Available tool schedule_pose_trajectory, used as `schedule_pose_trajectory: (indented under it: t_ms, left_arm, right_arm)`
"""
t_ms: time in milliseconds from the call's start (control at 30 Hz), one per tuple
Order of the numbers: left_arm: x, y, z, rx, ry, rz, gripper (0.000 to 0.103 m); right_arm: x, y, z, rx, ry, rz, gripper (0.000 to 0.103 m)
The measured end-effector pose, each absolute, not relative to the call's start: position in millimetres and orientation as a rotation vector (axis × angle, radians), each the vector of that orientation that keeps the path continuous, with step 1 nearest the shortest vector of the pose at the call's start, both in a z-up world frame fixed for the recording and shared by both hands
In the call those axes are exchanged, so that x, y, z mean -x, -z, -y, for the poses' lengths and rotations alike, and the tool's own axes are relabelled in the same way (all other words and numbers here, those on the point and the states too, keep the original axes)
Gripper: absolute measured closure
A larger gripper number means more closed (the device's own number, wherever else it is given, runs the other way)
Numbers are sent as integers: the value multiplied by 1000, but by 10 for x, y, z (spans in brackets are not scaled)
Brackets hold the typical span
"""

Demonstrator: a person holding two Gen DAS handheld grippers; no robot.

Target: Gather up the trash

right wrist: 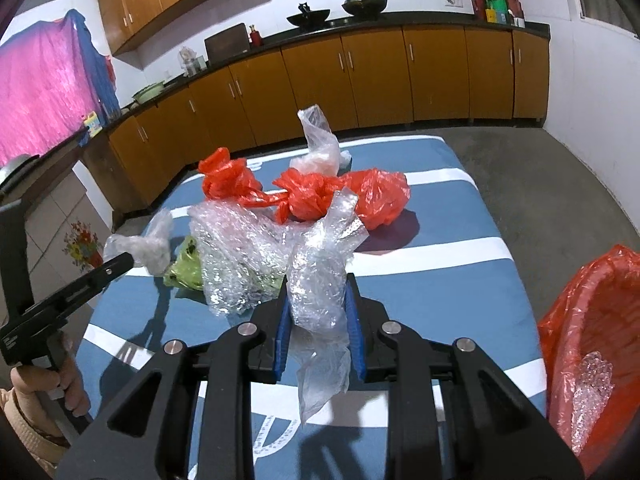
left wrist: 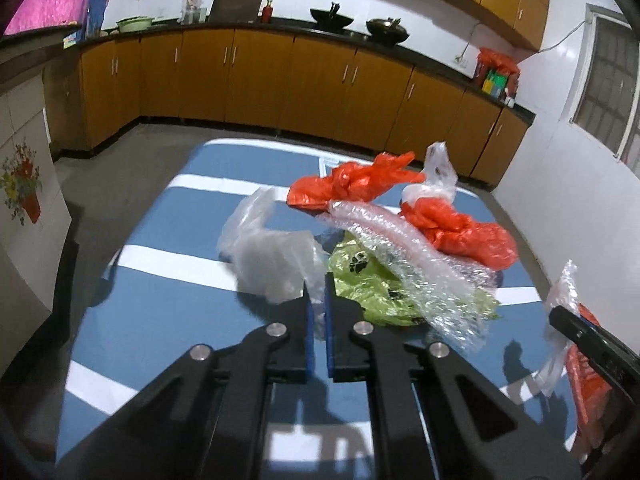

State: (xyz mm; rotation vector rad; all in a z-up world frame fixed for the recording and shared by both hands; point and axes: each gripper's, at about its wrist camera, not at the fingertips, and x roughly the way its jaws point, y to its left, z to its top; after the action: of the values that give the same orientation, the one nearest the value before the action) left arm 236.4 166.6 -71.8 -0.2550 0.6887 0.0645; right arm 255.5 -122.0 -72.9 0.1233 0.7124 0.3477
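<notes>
My left gripper is shut on a crumpled clear plastic bag, held above the blue striped table; it also shows in the right wrist view. My right gripper is shut on a strip of bubble wrap. More bubble wrap lies over a green bag. Red plastic bags and a clear bag lie behind. A red-lined trash bin stands at the table's right edge, with bubble wrap inside.
Wooden kitchen cabinets with a dark counter run along the back wall. Grey floor surrounds the table. A white cabinet with a flower picture stands to the left.
</notes>
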Motion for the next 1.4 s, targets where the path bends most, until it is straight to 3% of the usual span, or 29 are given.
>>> schedule_pose_trajectory:
  t_ms: [333,767,1400]
  left_arm:
    - [-2045,357,-1455,251,37,-628,97]
    - [-1777,-54,-591,203,294,-585,97]
    - [-1774,-83,901,94,629,-628,97]
  right_arm:
    - [-2318,496,1378,-131,-331,-660,77]
    - [-1987,284,1918,-183,-230,-597,77]
    - [-1555,389,3198,-295,36,-584,78]
